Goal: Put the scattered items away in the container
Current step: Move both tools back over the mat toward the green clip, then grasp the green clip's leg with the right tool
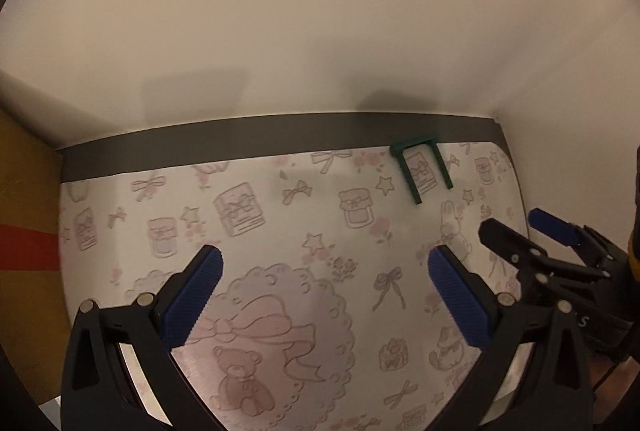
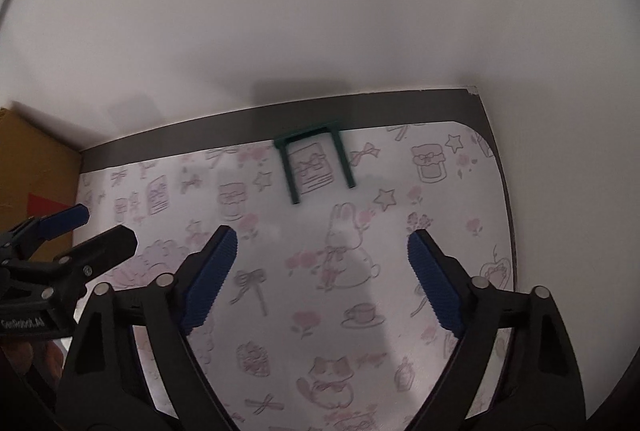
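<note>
- Green U-shaped piece (image 1: 424, 167) (image 2: 316, 159): a small dark-green frame of 2 thin legs joined by a crossbar, lying flat on the surface near its far edge, crossbar toward the wall and legs pointing back toward the cameras.
- It frames a printed book-with-bow motif on the patterned mat (image 1: 280, 231) (image 2: 360, 271) that covers the surface; nothing touches it.
- Right hand-held gripper (image 2: 322, 279) (image 1: 516, 227): in the right wrist view the piece sits ahead of it and slightly left of the midline, well beyond the blue pads (image 2: 208, 279), apart from them. The jaws are spread wide and hold nothing.
- Left hand-held gripper (image 1: 324, 299) (image 2: 100, 227): the piece lies far ahead and off to its right, past the right finger's tip, with clear mat between. Its jaws are likewise spread wide, empty.
- The 2 hand-held grippers hover side by side above the mat, each visible at the edge of the other's view.
- The mat is pale with pink line drawings: bows, jars, stars, a rabbit, a teddy bear.
- A dark grey strip (image 1: 280, 143) (image 2: 360, 111) of bare surface runs along the mat's far edge, against a plain white wall (image 1: 320, 11).
- A brown cardboard box (image 1: 28, 211) (image 2: 36, 159) with a red patch stands at the left.
</note>
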`<state>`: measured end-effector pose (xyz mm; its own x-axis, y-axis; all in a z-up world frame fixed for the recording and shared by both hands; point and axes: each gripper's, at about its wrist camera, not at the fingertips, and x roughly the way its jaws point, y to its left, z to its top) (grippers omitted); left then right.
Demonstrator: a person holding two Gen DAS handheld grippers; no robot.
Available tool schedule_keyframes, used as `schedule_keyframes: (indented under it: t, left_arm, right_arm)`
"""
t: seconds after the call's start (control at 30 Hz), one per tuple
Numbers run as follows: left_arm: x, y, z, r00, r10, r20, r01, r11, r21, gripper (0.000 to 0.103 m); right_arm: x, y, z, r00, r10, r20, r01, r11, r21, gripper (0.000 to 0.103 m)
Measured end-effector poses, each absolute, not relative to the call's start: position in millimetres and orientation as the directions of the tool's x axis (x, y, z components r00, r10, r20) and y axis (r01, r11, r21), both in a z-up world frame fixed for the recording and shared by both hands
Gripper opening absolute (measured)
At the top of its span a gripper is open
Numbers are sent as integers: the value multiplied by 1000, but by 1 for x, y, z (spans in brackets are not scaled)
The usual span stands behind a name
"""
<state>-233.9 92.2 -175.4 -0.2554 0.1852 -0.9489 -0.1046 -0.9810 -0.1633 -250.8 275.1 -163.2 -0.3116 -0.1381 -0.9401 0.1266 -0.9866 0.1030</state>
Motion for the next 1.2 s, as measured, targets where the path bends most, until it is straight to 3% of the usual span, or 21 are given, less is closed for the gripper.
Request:
schedule_keyframes:
  t: [0.07,0.2,0.37,0.63,0.9,1.13,1.2]
  left_arm:
    - [-242,102,-187,-240,193,-951,-97,-980,-174,103]
    - [-257,123,-206,-215,190,-958,-96,-980,-173,98]
    - [-274,143,-237,-169,204,-964,-96,-977,-190,79]
    - [-285,163,-257,-152,207,-967,-116,-975,-190,64]
    - [-291,180,-255,-174,143,-974,-190,-976,-109,52]
    - [-288,179,-253,-145,202,-969,-214,-962,-169,24]
    - [-287,180,-254,-129,228,-965,-224,-955,-196,18]
  right_arm:
    - [-261,279,-172,-299,-130,-945,127,-987,96,80]
    - [-282,284,-191,-260,-118,-958,139,-987,84,56]
    - [-299,287,-211,-239,-107,-965,161,-985,69,48]
    - [-308,292,-229,-226,-144,-964,256,-963,84,29]
    - [-300,294,-228,-263,-233,-936,344,-929,135,25]
    - [-297,283,-230,-262,-209,-942,389,-916,95,23]
    - [-295,278,-231,-258,-198,-946,405,-911,80,12]
